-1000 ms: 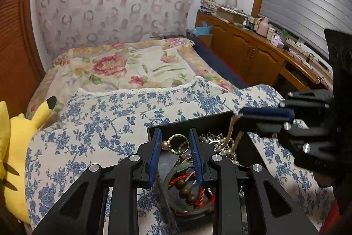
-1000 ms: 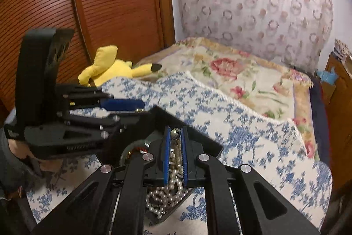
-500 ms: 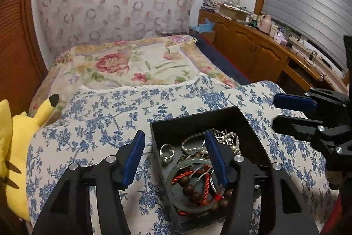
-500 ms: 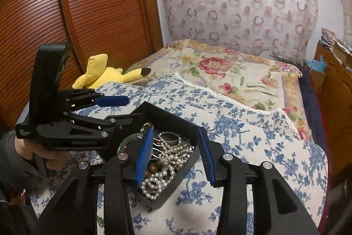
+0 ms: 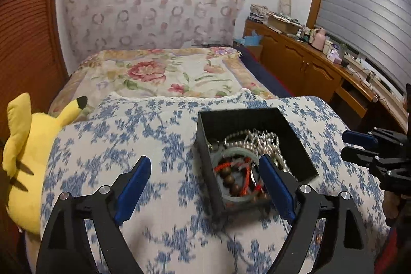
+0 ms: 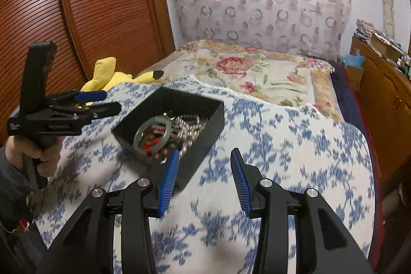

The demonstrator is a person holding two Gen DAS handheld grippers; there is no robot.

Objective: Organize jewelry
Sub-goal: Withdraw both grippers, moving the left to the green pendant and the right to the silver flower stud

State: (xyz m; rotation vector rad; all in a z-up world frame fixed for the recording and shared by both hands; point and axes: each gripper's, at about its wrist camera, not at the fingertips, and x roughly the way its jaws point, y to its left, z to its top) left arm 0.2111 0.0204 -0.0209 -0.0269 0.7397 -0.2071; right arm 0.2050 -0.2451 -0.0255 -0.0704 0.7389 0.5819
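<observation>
A black open-topped box (image 5: 239, 120) sits on the blue-flowered cloth (image 5: 128, 143) on the bed, holding a tangle of pearl strands (image 5: 267, 143), a pale green bangle (image 6: 151, 132) and brown-and-red beads (image 5: 231, 179). The left tool (image 5: 205, 186) is opening wide, its right finger over the box's contents but gripping nothing. The right tool (image 6: 204, 181) stands partly open and empty beside the box's near corner.

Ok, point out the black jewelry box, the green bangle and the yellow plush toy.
black jewelry box (image 5: 292, 131), left wrist view, inner right wall.
green bangle (image 6: 138, 137), right wrist view, left arc of the ring.
yellow plush toy (image 5: 30, 145), left wrist view, body.
</observation>
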